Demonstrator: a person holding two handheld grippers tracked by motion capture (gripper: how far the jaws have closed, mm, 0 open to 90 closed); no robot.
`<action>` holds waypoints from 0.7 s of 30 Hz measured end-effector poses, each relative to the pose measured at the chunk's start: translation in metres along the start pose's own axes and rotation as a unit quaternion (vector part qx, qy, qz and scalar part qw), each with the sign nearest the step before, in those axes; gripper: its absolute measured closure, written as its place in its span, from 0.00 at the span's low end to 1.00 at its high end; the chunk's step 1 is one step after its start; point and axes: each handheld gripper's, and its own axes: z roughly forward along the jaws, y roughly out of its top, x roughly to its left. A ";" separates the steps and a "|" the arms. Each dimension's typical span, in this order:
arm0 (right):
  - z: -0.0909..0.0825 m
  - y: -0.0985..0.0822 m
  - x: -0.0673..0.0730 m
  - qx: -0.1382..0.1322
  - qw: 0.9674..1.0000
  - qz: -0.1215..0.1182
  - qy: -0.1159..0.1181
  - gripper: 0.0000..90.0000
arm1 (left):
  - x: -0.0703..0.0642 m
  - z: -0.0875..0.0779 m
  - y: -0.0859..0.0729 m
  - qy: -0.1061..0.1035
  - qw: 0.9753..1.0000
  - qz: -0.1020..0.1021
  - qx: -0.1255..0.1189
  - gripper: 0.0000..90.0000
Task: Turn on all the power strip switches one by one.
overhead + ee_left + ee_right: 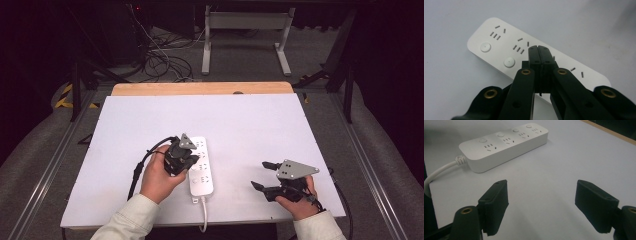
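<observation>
Beneath the left gripper's pressed-together, empty jaws lies the white power strip on the white table, its round buttons beside the tips, while the right gripper hovers wide open, well apart.

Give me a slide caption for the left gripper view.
Left claw, jaws shut with nothing between them, poised above a white power strip with round switches on a white table.

I see a white-topped table; a white power strip lies flat on it under my left jaws, its cord trailing off the near edge.
</observation>
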 end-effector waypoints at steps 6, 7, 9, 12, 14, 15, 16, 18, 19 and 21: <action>-0.001 0.000 0.000 -0.002 1.000 -0.002 0.000 0.30 | 0.004 0.004 -0.002 -0.006 1.000 -0.011 -0.002 1.00; -0.001 0.000 0.001 -0.002 1.000 -0.001 0.000 0.30 | 0.004 0.004 -0.002 -0.006 1.000 -0.010 -0.005 1.00; 0.000 0.000 0.000 -0.001 1.000 0.000 0.000 0.30 | 0.004 0.003 -0.002 -0.005 1.000 -0.009 -0.011 1.00; 0.000 0.000 0.000 0.000 1.000 -0.001 0.000 0.30 | 0.004 0.004 -0.002 -0.001 1.000 -0.007 -0.017 1.00; 0.000 0.000 0.000 0.000 1.000 0.000 0.001 0.30 | 0.005 0.005 -0.002 0.002 1.000 -0.006 -0.018 1.00; 0.000 0.000 0.000 0.000 1.000 0.000 0.001 0.30 | 0.006 0.005 -0.003 0.003 1.000 -0.007 -0.020 1.00; 0.000 0.000 0.000 0.000 1.000 0.000 0.001 0.30 | 0.007 0.006 -0.003 0.007 1.000 -0.008 -0.022 1.00; 0.000 0.000 0.000 0.000 1.000 0.000 0.001 0.30 | 0.010 0.007 -0.003 0.010 1.000 -0.009 -0.026 1.00; 0.000 0.000 0.000 0.000 1.000 0.000 0.001 0.30 | 0.011 0.008 -0.004 0.010 1.000 -0.004 -0.029 1.00; 0.000 0.000 0.000 0.000 1.000 0.000 0.001 0.30 | 0.015 0.011 -0.006 0.020 0.999 0.008 -0.036 1.00</action>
